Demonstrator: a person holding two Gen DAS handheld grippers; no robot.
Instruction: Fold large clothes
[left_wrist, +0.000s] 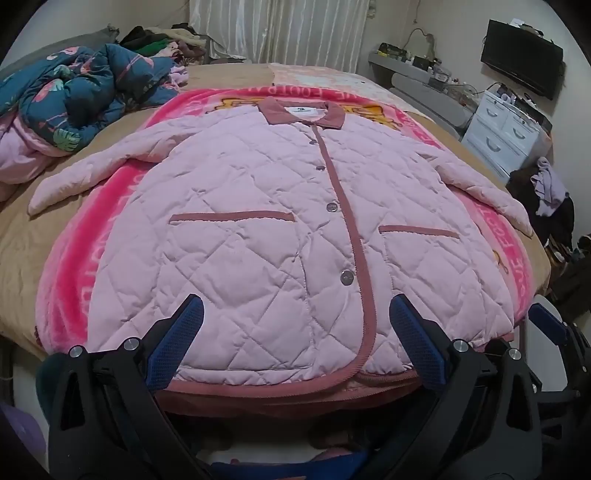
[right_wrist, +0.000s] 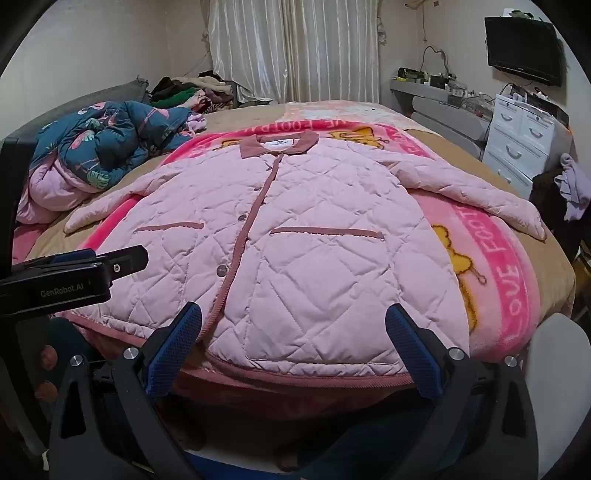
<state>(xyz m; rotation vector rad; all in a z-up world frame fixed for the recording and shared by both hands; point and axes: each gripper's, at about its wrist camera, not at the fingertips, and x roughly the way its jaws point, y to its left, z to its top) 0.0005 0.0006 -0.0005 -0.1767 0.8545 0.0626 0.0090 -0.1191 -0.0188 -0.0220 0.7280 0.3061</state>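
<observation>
Lying buttoned and flat on bed (left_wrist: 22, 236), pink jacket (left_wrist: 280, 236), collar far, hem near; left hand-held gripper (left_wrist: 295, 314) and right hand-held gripper (right_wrist: 293, 317) both wide, empty, just above hem.

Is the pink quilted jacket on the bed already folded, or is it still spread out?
Spread out: the pink quilted jacket lies flat, front up and buttoned, with both sleeves stretched sideways.

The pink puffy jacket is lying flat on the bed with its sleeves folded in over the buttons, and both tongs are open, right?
Not quite. The jacket lies flat and both tongs are open, but both wrist views show the sleeves spread out sideways.
</observation>
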